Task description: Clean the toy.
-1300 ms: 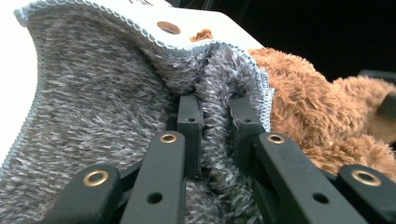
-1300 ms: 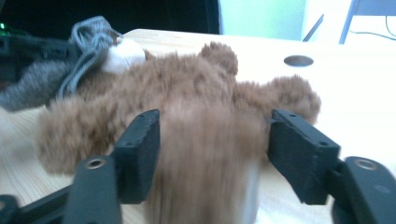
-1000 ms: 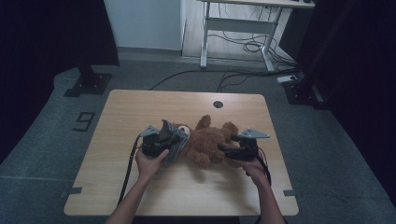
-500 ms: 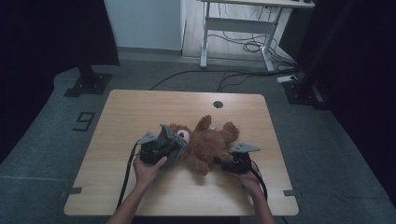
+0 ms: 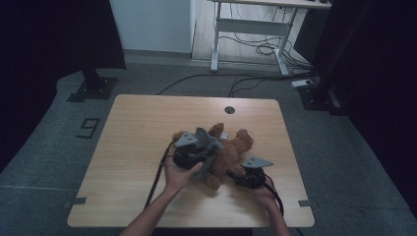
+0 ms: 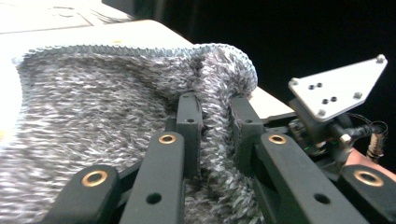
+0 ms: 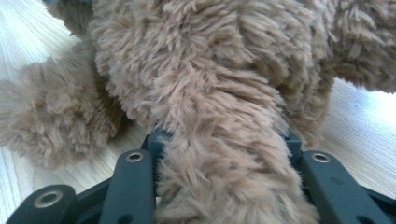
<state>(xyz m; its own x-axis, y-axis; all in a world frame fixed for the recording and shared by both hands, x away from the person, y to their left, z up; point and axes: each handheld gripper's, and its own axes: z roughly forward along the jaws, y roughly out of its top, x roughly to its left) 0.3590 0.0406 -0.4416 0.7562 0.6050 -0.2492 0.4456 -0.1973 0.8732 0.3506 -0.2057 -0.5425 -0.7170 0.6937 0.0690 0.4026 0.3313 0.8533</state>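
A brown teddy bear [image 5: 237, 147] lies on the wooden table [image 5: 142, 128], right of centre. A grey knitted garment [image 5: 210, 146] is draped over its left side. My left gripper [image 5: 199, 153] is shut on a fold of that grey knit [image 6: 93, 102], pinched between its jaws [image 6: 215, 116]. My right gripper [image 5: 235, 175] sits low at the bear's near right side. Its jaws have just been closing, and they now squeeze a furry limb of the bear [image 7: 210, 93] between them [image 7: 224, 154]. The right gripper's grey plate [image 6: 336, 88] appears beyond the knit in the left gripper view.
A round cable hole [image 5: 229, 109] is near the table's far edge. The left gripper's cable [image 5: 156, 179] trails toward the near edge. A "9" marker [image 5: 88, 127] lies on the floor at left. A desk frame [image 5: 251, 29] with cables stands behind.
My left hand has carried the grey knit rightward and up over the bear. My right gripper has come down and closed around the bear's limb. The bear has shifted slightly right.
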